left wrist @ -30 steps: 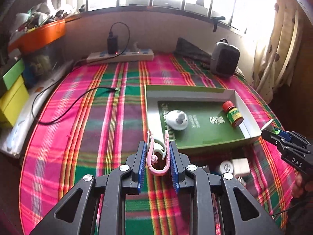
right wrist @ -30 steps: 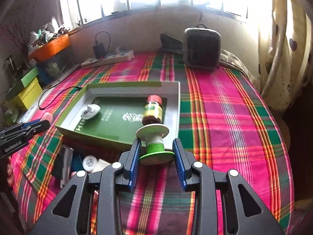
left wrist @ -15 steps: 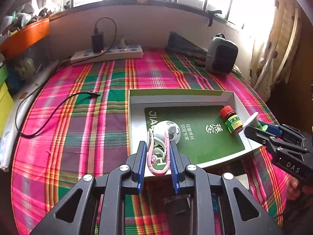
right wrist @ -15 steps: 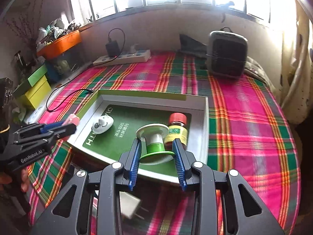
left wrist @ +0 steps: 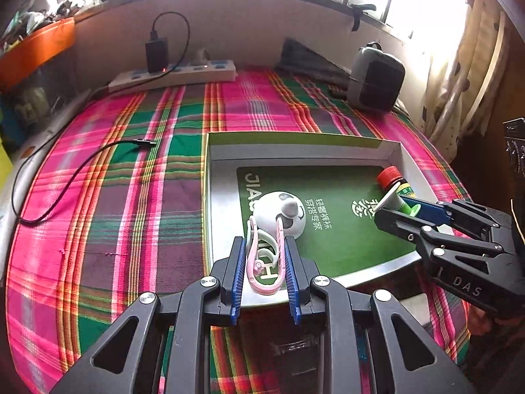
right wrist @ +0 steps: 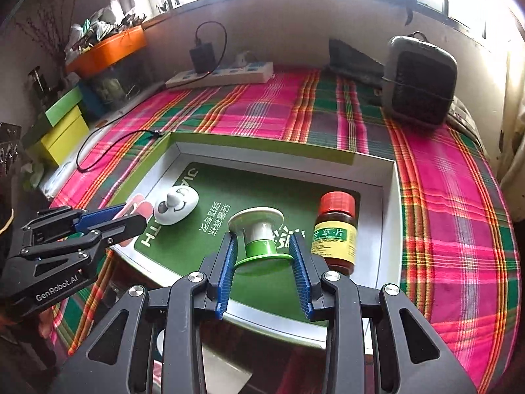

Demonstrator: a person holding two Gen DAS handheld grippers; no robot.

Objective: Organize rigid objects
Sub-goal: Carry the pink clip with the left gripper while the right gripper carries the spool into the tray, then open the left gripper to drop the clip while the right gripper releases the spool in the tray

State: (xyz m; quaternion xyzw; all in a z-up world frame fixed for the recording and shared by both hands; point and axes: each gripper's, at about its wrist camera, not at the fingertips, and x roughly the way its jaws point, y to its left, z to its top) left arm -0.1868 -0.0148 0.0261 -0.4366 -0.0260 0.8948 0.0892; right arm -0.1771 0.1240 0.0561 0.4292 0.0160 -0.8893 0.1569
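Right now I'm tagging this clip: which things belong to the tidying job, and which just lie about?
Job: pink clip in left gripper; green spool in right gripper; box tray; red-capped bottle; white panda-faced gadget.

Lying about: power strip, charger cable, grey speaker, yellow boxes.

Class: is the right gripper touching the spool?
Touching. The right wrist view shows both fingers pressed against the spool's green rim, right gripper shut on it.
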